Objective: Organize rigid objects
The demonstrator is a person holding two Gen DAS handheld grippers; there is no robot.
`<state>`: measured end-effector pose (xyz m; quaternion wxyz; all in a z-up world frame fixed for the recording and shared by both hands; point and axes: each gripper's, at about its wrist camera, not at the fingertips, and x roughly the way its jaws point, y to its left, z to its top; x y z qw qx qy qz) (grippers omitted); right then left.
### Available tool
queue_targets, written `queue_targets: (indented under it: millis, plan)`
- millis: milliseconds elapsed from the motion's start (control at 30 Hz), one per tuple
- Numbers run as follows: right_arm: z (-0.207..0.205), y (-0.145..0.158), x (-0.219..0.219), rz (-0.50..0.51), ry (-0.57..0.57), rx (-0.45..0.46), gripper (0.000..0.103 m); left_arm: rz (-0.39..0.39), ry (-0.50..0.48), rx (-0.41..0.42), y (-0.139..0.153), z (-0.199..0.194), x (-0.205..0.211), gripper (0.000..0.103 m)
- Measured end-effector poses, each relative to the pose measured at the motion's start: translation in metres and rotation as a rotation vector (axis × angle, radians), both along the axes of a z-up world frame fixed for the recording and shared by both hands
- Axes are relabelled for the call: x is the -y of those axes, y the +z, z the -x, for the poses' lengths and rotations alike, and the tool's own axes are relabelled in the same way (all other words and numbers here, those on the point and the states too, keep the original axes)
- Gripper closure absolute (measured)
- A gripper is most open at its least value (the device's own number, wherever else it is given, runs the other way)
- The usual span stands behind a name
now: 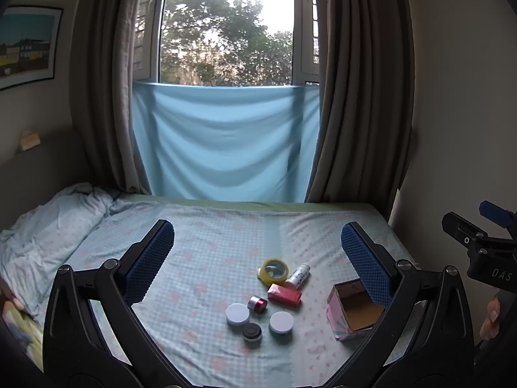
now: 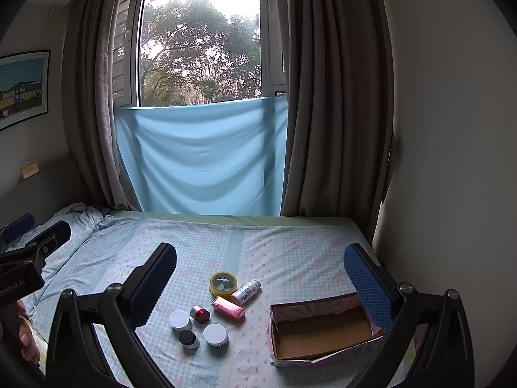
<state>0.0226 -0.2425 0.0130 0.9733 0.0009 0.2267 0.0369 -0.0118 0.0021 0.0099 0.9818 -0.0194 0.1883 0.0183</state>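
Note:
Several small things lie together on the bed: a yellow tape roll [image 1: 273,271] [image 2: 223,284], a white bottle [image 1: 299,275] [image 2: 247,291], a red box [image 1: 285,296] [image 2: 228,309], a red-capped jar [image 1: 257,304] [image 2: 200,314], two white-lidded jars [image 1: 237,313] [image 1: 281,322] [image 2: 180,320] [image 2: 216,335] and a dark jar [image 1: 252,331] [image 2: 188,339]. An open, empty cardboard box [image 1: 353,310] [image 2: 323,331] stands to their right. My left gripper [image 1: 257,244] is open and empty, above the bed short of the items. My right gripper [image 2: 260,265] is open and empty too.
A crumpled quilt [image 1: 48,226] lies at the bed's left. A blue cloth [image 1: 223,142] hangs under the window between brown curtains. A wall closes off the bed's right side [image 2: 452,194]. The other gripper shows at each view's edge [image 1: 484,245] [image 2: 26,258].

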Motion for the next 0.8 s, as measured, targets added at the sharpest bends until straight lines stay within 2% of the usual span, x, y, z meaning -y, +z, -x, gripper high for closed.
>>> queue_targets:
  millis: [800]
  plan:
    - [0.0077,-0.0007,-0.0050,-0.006,0.007,-0.006,0.000,-0.018,0.006,-0.003,-0.0058,-0.0026,0.0065,0.000]
